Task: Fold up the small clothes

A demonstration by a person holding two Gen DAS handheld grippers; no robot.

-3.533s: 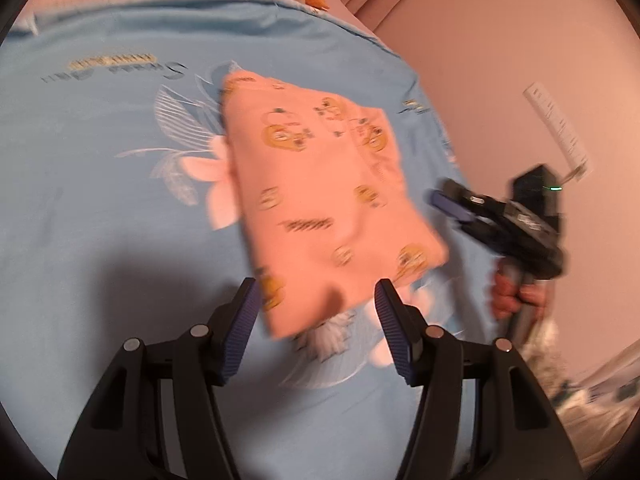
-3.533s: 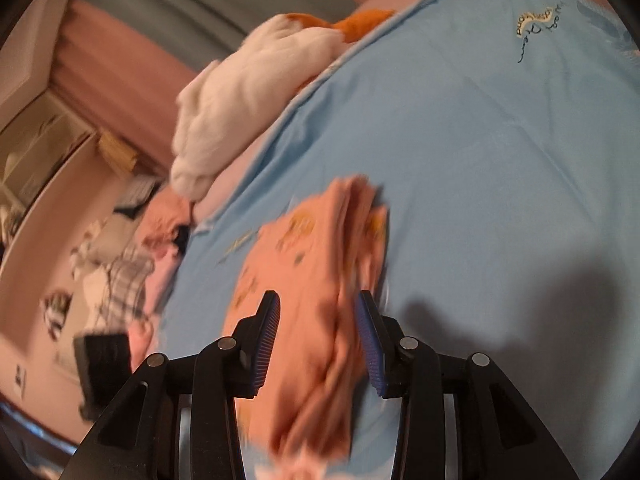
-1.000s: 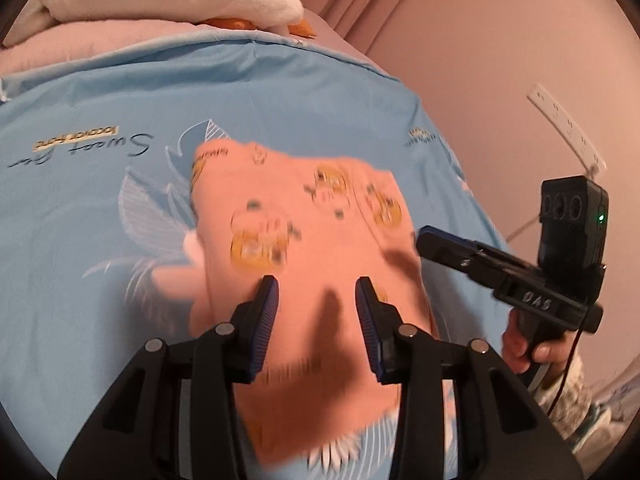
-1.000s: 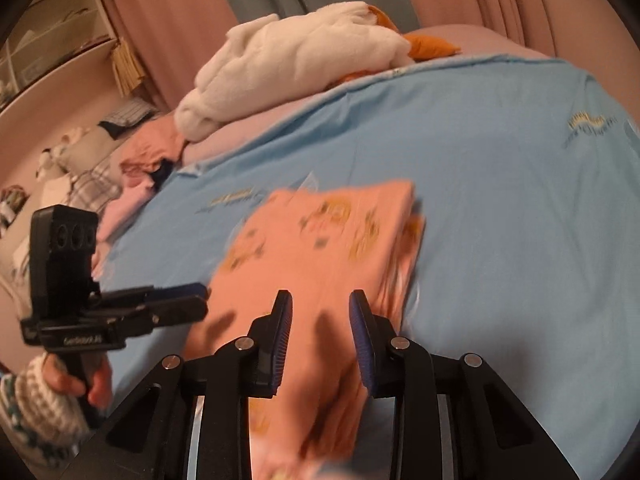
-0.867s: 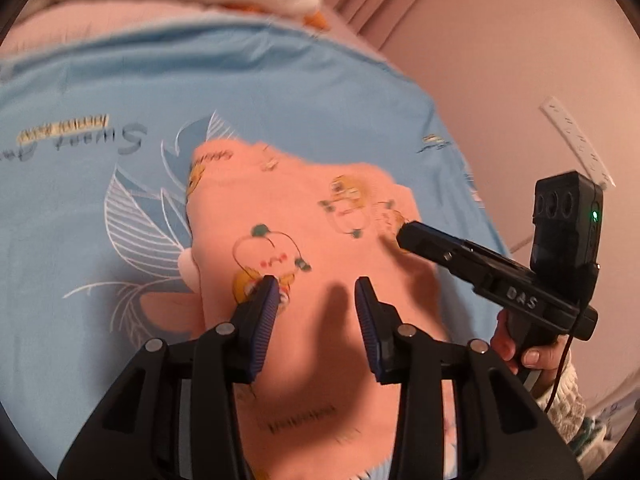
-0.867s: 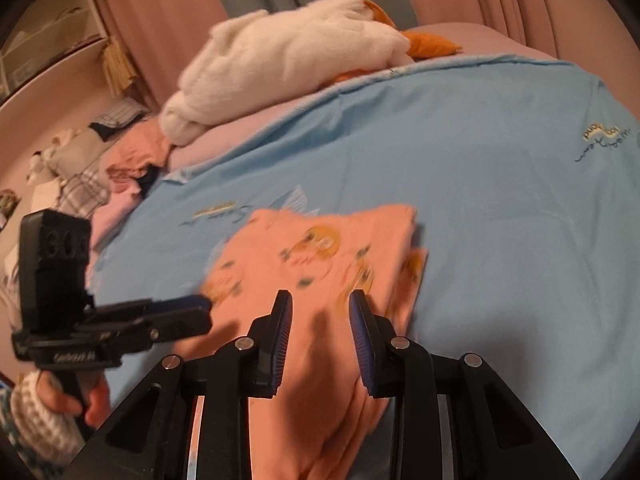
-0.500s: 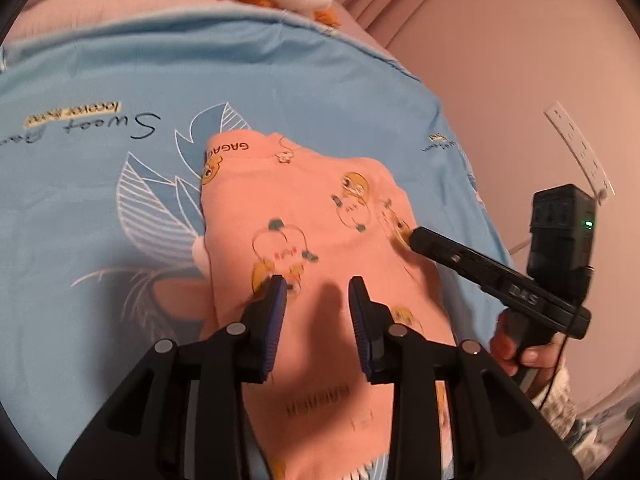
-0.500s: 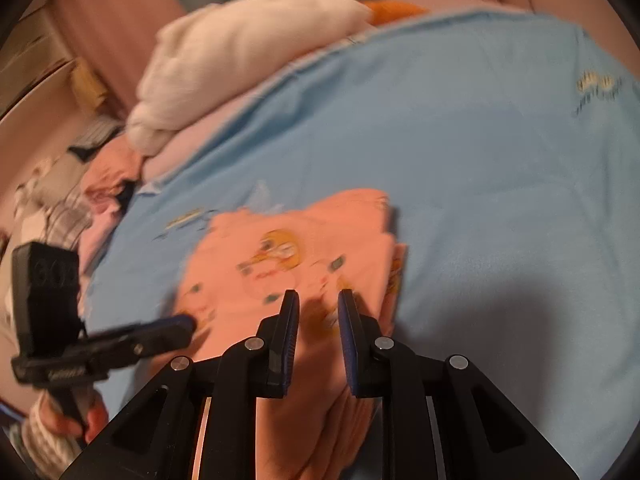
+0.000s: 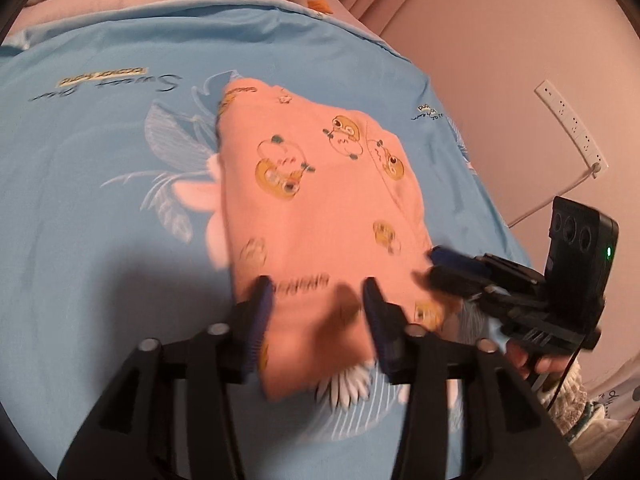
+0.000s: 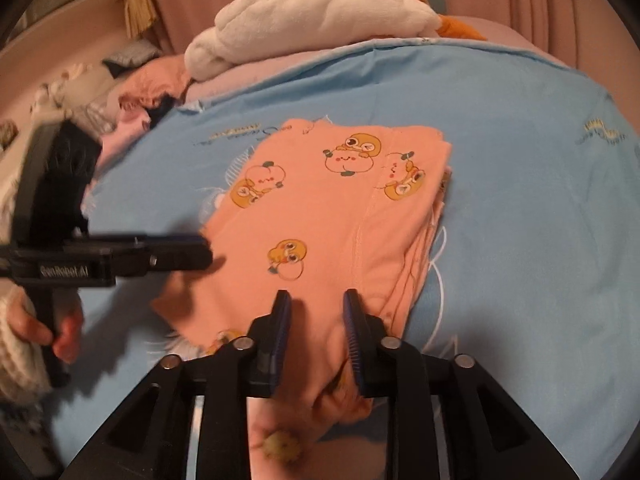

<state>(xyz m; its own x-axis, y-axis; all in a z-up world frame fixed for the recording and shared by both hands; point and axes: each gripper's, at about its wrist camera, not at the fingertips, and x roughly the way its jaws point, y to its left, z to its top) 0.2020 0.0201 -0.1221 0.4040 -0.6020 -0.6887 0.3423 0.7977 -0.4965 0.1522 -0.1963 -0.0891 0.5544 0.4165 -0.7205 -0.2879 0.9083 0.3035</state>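
Left wrist view: the folded peach cartoon-print cotton garment (image 9: 320, 216) lies flat on the blue bedsheet (image 9: 100, 200); the left tool (image 9: 318, 312) hovers over its near edge, parted, gripping nothing. Right wrist view: the right tool (image 10: 314, 312), narrowly parted and empty, sits above the stacked layers. Soft, light, floppy cloth; pinching a layered corner seems best.

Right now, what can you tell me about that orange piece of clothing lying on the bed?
The orange garment is soft knit cloth printed with yellow cartoon characters and small lettering. It lies folded into a rough rectangle, flat on the blue bedsheet, with layered edges showing along one side and a stitched seam across its top. The left gripper and the right gripper sit over its near end, both open.
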